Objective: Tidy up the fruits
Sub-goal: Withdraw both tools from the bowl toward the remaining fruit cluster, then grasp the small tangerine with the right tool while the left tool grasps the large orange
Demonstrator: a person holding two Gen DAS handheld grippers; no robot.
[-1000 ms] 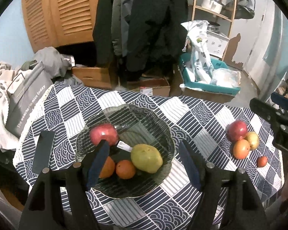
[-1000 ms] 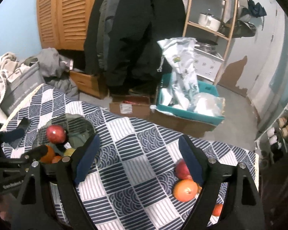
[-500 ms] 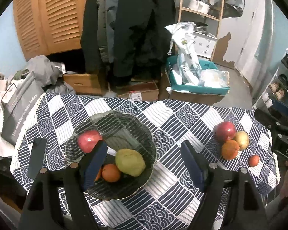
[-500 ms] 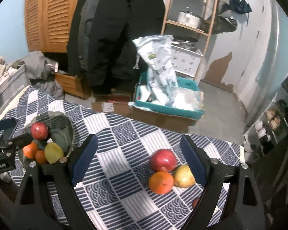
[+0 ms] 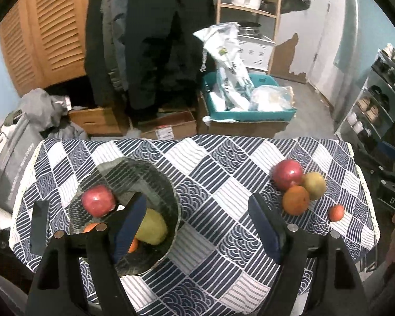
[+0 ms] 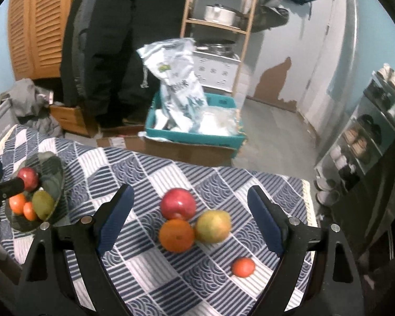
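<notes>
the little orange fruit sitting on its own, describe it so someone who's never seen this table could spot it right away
On the blue and white patterned tablecloth, look away from the glass bowl to the three fruits huddled together: a red apple, an orange and a yellow-green pear. Just nearer the camera lies the small tangerine, the smallest fruit, touching nothing.

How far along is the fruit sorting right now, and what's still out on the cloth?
About half done. The glass bowl already holds a red apple, a green pear and two small oranges. Nothing is in hand: both the left gripper and right gripper have open, empty jaws. Left on the tablecloth: a red apple, large orange, yellow pear and small tangerine.
</notes>
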